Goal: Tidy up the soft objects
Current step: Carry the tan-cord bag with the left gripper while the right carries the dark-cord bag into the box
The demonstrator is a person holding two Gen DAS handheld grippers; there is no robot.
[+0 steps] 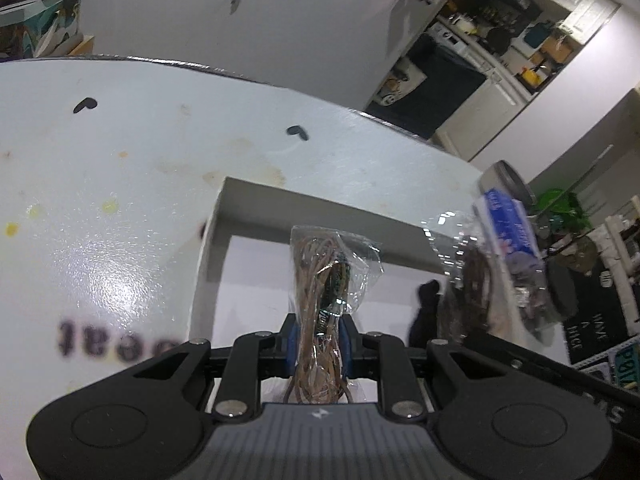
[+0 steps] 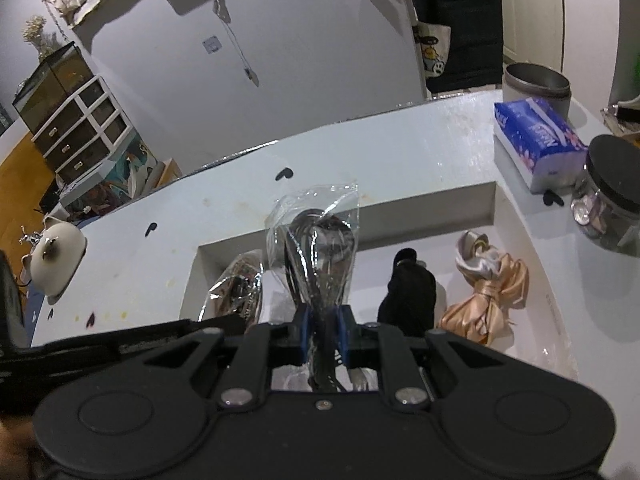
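Pinching a clear bag of tan cord, your left gripper has its blue pads pressed against the bag's lower part, and the bag stands upright above the white recessed tray. Your right gripper is clamped the same way on a clear bag of dark cable, held up over the same tray. Inside the tray lie a black cloth item near the middle and a knotted gold satin cloth toward its right side, apart from each other. On the pale, stained tabletop beyond the tray sit a blue tissue pack, a black-lidded glass jar beside it, and a round metal tin behind.
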